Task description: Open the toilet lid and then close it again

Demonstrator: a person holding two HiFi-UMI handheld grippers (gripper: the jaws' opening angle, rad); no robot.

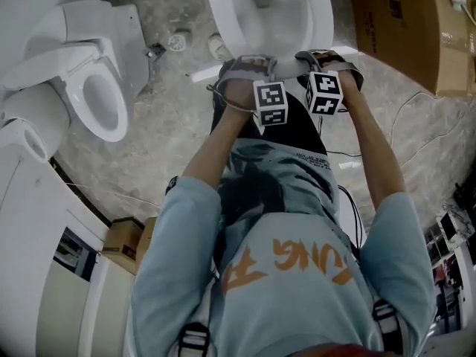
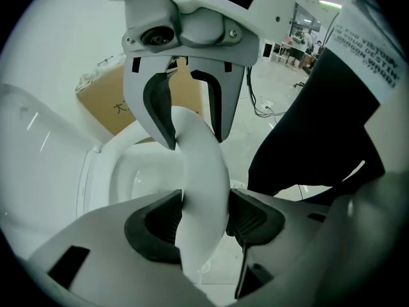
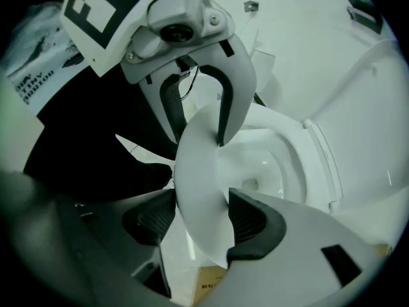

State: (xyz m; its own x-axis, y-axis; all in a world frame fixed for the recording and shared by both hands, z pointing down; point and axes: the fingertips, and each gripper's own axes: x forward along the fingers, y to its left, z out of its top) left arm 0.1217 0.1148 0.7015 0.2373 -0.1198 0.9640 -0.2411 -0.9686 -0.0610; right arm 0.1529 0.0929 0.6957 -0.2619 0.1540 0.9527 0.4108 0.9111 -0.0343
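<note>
A white toilet (image 1: 323, 21) stands at the top of the head view, its bowl showing. Both grippers reach down to the front rim of its white lid (image 2: 201, 165), side by side. My left gripper (image 2: 203, 219) has the rim between its dark pads, which press on both faces, and it shows in the head view (image 1: 249, 59). My right gripper (image 3: 201, 219) pinches the same rim of the lid (image 3: 198, 165) a little further along (image 1: 327, 54). Each gripper view shows the other gripper clamped on the rim ahead.
A second white toilet (image 1: 97, 95) stands at the left on the marble floor. A large cardboard box (image 1: 401, 28) is at the upper right, with cables (image 1: 416, 103) trailing below it. A smaller box (image 1: 123, 244) lies at the lower left.
</note>
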